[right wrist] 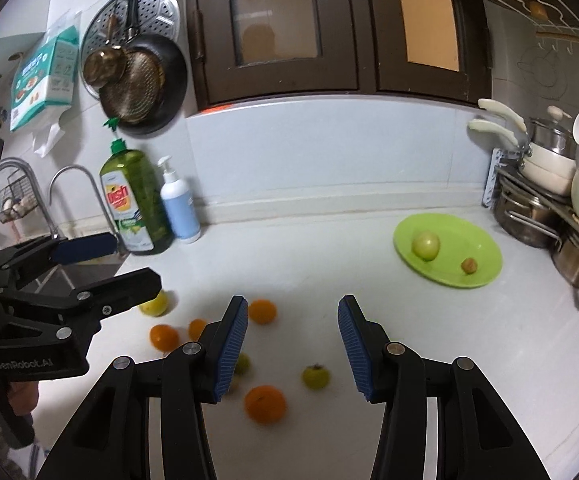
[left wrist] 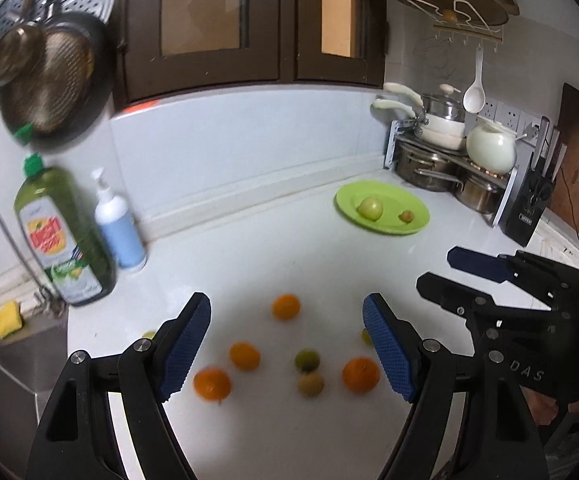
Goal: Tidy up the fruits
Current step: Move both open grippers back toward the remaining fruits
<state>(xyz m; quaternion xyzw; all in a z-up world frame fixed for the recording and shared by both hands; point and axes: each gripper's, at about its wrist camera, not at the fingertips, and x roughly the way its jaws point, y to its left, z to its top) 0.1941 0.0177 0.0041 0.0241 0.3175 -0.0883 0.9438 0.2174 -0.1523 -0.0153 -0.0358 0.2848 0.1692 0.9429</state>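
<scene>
A: How was the scene arranged?

B: The counter (right wrist: pixel 429 340) carried a green plate (right wrist: pixel 485 256), set aside as the collection point, with two fruits on it. Loose oranges (right wrist: pixel 264 403) were left scattered nearby.

A: And the claws?

B: The left gripper (left wrist: pixel 287 348) and right gripper (right wrist: pixel 292 346) were held agape, empty, above the fruits.

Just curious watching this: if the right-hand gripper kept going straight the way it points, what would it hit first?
Probably the small green fruit on the white counter, lying between the open right gripper fingers; depth is hard to judge.
</scene>
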